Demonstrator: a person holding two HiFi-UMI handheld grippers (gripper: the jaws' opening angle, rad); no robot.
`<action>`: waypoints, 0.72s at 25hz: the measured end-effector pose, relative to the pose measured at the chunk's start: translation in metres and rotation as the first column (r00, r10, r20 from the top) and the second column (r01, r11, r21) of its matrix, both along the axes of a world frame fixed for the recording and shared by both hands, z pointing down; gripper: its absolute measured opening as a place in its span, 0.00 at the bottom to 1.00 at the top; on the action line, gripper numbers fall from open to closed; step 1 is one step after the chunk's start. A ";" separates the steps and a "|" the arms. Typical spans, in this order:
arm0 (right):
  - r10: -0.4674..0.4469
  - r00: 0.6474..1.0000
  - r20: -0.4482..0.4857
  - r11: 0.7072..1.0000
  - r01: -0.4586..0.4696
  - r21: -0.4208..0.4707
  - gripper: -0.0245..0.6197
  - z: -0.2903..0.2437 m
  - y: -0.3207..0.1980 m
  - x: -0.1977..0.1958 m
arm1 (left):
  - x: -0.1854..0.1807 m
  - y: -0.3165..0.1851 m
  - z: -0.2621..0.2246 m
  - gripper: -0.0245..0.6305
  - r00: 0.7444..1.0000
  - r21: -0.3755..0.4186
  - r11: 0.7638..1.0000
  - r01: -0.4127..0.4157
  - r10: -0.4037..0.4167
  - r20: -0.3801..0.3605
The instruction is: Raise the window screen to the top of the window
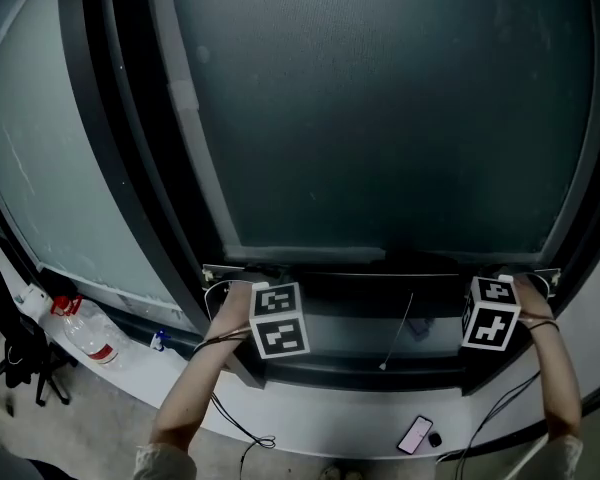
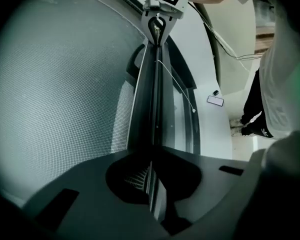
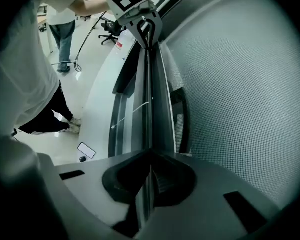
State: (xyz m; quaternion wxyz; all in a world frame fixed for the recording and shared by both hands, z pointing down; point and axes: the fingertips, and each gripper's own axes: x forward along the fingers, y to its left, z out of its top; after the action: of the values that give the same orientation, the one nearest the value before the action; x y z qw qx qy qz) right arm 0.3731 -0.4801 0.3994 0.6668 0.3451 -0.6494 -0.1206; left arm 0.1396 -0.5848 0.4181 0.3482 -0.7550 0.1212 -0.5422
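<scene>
The window screen (image 1: pixel 380 118) is a dark mesh that covers the pane, and its bottom bar (image 1: pixel 380 266) lies low, just above the sill. At the bar's left end my left gripper (image 1: pixel 242 290) is shut on it. My right gripper (image 1: pixel 520 283) is shut on the right end. In the left gripper view the jaws (image 2: pixel 152 181) pinch the thin bar (image 2: pixel 154 109), which runs up to the other gripper (image 2: pixel 159 24). The right gripper view shows the same: jaws (image 3: pixel 149 184) closed on the bar (image 3: pixel 147 99), mesh (image 3: pixel 230 84) to the right.
A thin white cord (image 1: pixel 398 333) hangs over the dark sill (image 1: pixel 360 373). A phone (image 1: pixel 416 434) lies on the floor below. At the left are a water bottle (image 1: pixel 85 333) on the ledge and an office chair (image 1: pixel 10 353). Gripper cables trail down near my arms.
</scene>
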 end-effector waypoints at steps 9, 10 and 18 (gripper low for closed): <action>-0.005 0.998 -0.056 0.994 0.011 0.108 0.07 -0.043 0.000 -0.001 | 0.000 0.000 -0.046 0.07 0.999 0.118 0.993 0.010 -0.006 -0.036; -0.006 0.998 -0.063 0.991 0.014 0.135 0.07 -0.053 -0.001 0.000 | -0.001 -0.001 -0.056 0.07 0.999 0.141 0.990 0.017 -0.010 -0.053; 0.006 0.993 -0.118 0.943 0.034 0.332 0.07 -0.167 -0.014 0.006 | 0.002 -0.015 -0.175 0.07 0.993 0.343 0.938 0.053 -0.012 -0.120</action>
State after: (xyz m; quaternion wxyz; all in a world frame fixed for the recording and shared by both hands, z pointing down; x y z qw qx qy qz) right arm 0.3796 -0.4939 0.2320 0.6351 0.4407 -0.5816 -0.2534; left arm 0.1416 -0.5996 0.2435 0.4587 -0.7104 0.2468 -0.4733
